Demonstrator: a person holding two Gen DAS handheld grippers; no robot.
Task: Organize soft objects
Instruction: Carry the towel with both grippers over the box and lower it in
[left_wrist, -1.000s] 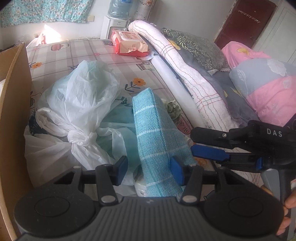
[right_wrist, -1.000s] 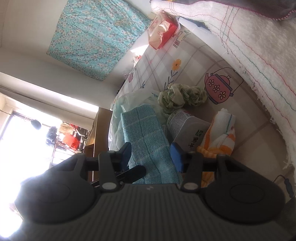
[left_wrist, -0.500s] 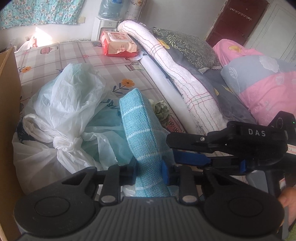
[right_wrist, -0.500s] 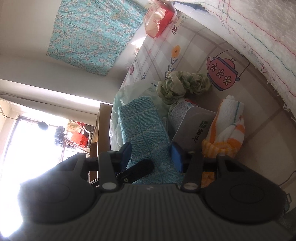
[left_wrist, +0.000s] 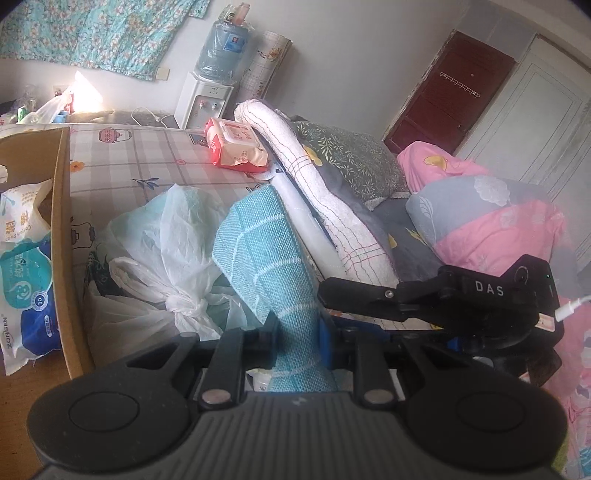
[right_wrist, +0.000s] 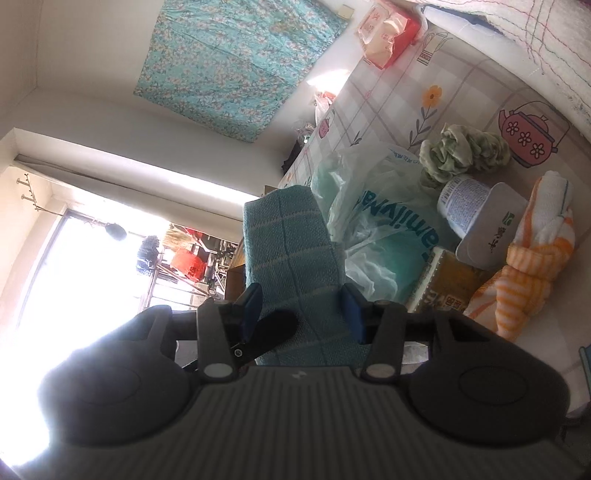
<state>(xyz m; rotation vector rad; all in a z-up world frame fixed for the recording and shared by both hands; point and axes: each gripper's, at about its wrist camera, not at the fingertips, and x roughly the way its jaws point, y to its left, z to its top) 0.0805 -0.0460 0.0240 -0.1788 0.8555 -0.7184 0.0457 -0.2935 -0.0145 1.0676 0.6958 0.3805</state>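
Observation:
A teal woven cloth (left_wrist: 266, 258) stands up between the fingers of my left gripper (left_wrist: 297, 341), which is shut on its lower part and holds it above the bed. The same cloth (right_wrist: 291, 254) lies between the fingers of my right gripper (right_wrist: 301, 308), whose jaws stand apart on either side of it; the right gripper (left_wrist: 424, 299) sits just right of the cloth. An orange-and-white towel (right_wrist: 532, 258) and a green crumpled cloth (right_wrist: 458, 155) lie on the patterned bed sheet (right_wrist: 402, 92).
A cardboard box (left_wrist: 62, 236) holding tissue packs stands at the left. Tied white plastic bags (left_wrist: 159, 258) lie below the cloth. A red wipes pack (left_wrist: 236, 149), a rolled white blanket (left_wrist: 325, 206) and pillows (left_wrist: 491, 229) lie farther back. A white tub (right_wrist: 480, 218) and a tan box (right_wrist: 447, 284) lie by the towel.
My left gripper closed on the teal cloth and lifted it up off the bags. The right gripper stayed open around the cloth and rose with it.

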